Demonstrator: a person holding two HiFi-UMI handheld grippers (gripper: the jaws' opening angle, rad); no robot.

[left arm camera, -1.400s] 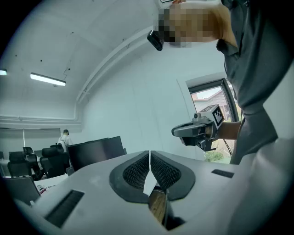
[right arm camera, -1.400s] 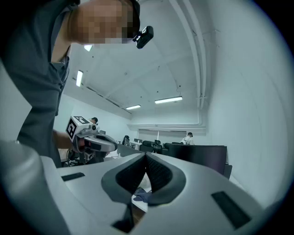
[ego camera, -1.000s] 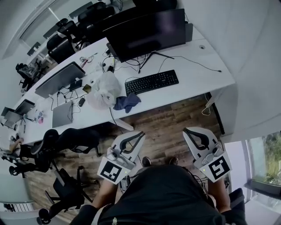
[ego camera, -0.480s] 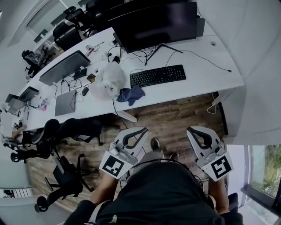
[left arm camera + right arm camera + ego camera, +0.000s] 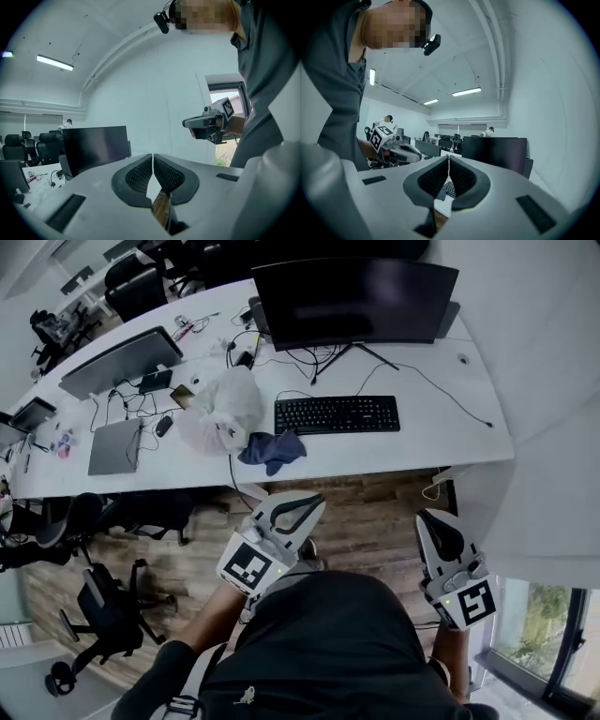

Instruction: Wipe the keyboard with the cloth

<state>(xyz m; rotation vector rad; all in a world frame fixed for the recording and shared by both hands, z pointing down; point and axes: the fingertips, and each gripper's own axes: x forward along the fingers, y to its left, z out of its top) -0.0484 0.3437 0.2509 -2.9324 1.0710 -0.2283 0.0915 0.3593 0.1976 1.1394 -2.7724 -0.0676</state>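
Note:
A black keyboard (image 5: 336,414) lies on the white desk (image 5: 441,404) in front of a dark monitor (image 5: 352,301). A crumpled blue cloth (image 5: 273,450) sits at the desk's front edge, just left of the keyboard. Both grippers hang over the wooden floor, short of the desk. My left gripper (image 5: 315,502) is shut and empty, below the cloth. My right gripper (image 5: 432,517) is also shut and empty, below the desk's right end. In the right gripper view, the keyboard (image 5: 450,189) and the cloth (image 5: 440,194) show just beyond the closed pads (image 5: 440,176). The left gripper (image 5: 153,157) points at the desk.
A white plastic bag (image 5: 220,411) lies left of the cloth, with cables, a laptop (image 5: 114,445) and a second monitor (image 5: 122,362) further left. Black office chairs (image 5: 112,615) stand on the floor at my left. A cable (image 5: 450,395) runs across the desk's right part.
The desk has come nearer and squarer in the head view. Both grippers have moved forward towards it, the left now close under the cloth. Both stay shut.

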